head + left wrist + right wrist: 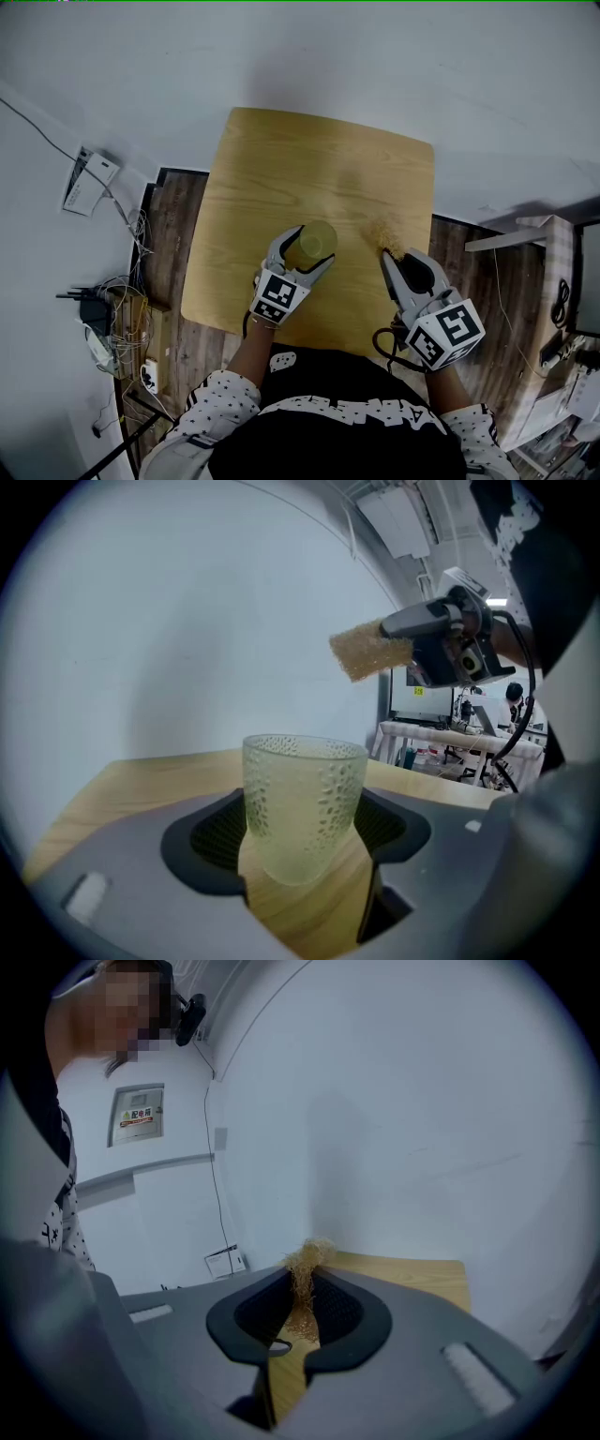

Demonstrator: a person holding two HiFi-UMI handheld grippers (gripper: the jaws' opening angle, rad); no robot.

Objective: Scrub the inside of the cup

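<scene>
A pale yellow-green dimpled cup stands upright on the wooden table, near its front edge. My left gripper is around it, one pad against each side. In the left gripper view the cup fills the gap of the left gripper and its base rests on the wood. To the right of the cup, my right gripper is shut on a tan fibrous scrubber, held above the table. The scrubber sticks out past the tips of the right gripper. The left gripper view shows the scrubber up at the right, higher than the cup's rim.
The table is small and stands against a white wall. Cables and a power strip lie on the floor to the left, with a white box beside them. A pale shelf stands to the right. Desks show in the background.
</scene>
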